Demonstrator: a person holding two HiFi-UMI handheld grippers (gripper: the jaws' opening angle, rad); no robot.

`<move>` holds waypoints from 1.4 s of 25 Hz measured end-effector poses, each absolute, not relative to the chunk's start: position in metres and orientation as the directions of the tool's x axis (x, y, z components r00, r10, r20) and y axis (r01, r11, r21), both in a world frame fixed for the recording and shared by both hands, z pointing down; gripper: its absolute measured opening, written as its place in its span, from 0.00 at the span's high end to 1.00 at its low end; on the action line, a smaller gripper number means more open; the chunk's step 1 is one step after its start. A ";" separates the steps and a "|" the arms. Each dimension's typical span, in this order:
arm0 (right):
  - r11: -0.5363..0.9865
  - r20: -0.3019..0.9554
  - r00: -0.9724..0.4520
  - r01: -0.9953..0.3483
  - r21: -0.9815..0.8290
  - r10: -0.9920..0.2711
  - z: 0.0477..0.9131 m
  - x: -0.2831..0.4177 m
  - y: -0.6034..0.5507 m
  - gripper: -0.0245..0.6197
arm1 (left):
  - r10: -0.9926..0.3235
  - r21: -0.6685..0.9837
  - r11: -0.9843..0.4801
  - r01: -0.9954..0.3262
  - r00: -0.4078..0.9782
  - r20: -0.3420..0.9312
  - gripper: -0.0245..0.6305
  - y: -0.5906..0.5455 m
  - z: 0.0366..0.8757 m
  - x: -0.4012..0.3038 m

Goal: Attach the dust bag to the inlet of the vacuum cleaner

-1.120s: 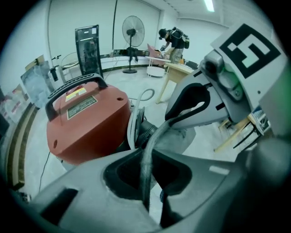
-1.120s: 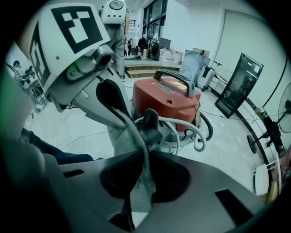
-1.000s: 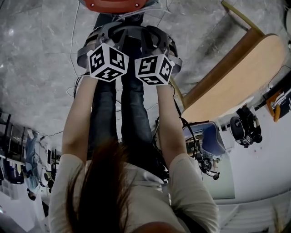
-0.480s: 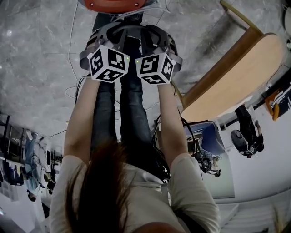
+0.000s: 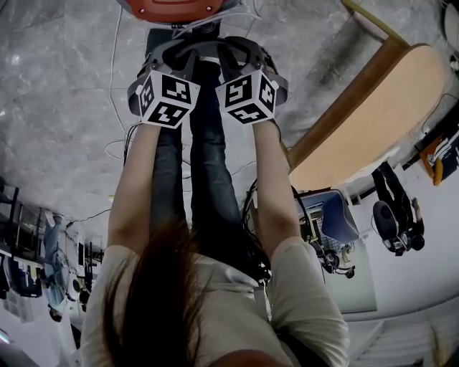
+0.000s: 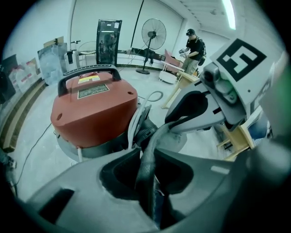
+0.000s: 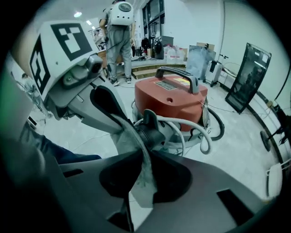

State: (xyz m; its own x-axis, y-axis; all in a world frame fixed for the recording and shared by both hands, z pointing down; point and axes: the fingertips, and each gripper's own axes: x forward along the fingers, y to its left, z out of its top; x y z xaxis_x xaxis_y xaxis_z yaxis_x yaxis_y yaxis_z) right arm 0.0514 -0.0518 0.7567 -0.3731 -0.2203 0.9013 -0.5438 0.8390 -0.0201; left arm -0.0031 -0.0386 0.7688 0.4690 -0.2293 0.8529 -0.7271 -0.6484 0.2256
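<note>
The red vacuum cleaner (image 5: 172, 8) (image 6: 93, 109) (image 7: 170, 98) stands on the grey floor just beyond both grippers. Its black inlet (image 7: 152, 129) (image 6: 145, 132) faces them. The grey-white dust bag (image 7: 129, 136) (image 6: 179, 141) hangs at the inlet between the two grippers. My left gripper (image 5: 178, 50) (image 6: 148, 182) is pinching the bag's dark collar edge, and its jaws are opening. My right gripper (image 5: 237, 49) (image 7: 141, 182) is pinching the bag's cloth from the other side, and its jaws are opening too. Whether the collar sits on the inlet is hidden.
A white hose (image 7: 204, 136) and a black hose (image 7: 220, 125) loop beside the vacuum. A wooden table (image 5: 373, 122) stands to the right, and cables (image 5: 118, 143) lie on the floor. A standing fan (image 6: 153, 34), a person (image 6: 193, 45) and another person (image 7: 119, 32) are farther off.
The left gripper has rolled a little about its own line. Both grippers stay side by side at the vacuum's inlet.
</note>
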 end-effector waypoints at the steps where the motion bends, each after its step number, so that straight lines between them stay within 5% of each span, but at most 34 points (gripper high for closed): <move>1: 0.829 0.899 -0.389 -0.557 -0.054 -0.203 0.756 0.050 -0.050 0.85 | -0.213 0.246 -0.638 -0.730 0.475 0.854 0.83 -0.037 0.769 -0.004; 6: 0.766 0.863 -0.484 -0.606 -0.215 -0.140 0.750 0.044 -0.042 0.64 | -0.226 0.297 -0.602 -0.741 0.515 0.827 0.68 -0.041 0.759 -0.006; 20: 0.594 0.811 -0.523 -0.750 -0.291 -0.262 0.728 0.055 -0.051 0.66 | -0.314 0.300 -0.562 -0.771 0.535 0.785 0.66 -0.049 0.722 -0.002; 26: 0.505 0.752 -0.531 -0.807 -0.307 -0.390 0.693 0.036 -0.055 0.73 | -0.386 0.274 -0.554 -0.786 0.534 0.752 0.68 -0.051 0.684 -0.016; 35: 0.462 0.699 -0.499 -0.846 -0.266 -0.512 0.653 0.058 -0.083 0.94 | -0.510 0.197 -0.529 -0.825 0.495 0.704 0.91 -0.083 0.640 -0.005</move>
State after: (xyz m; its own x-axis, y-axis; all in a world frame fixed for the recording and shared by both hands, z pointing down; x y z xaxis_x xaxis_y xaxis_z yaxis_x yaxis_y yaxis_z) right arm 0.0582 -0.0828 0.6531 -0.4991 -0.5116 0.6994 -0.8460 0.4623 -0.2656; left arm -0.0049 -0.0827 0.6404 0.4948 -0.5100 0.7036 -0.8253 -0.5294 0.1967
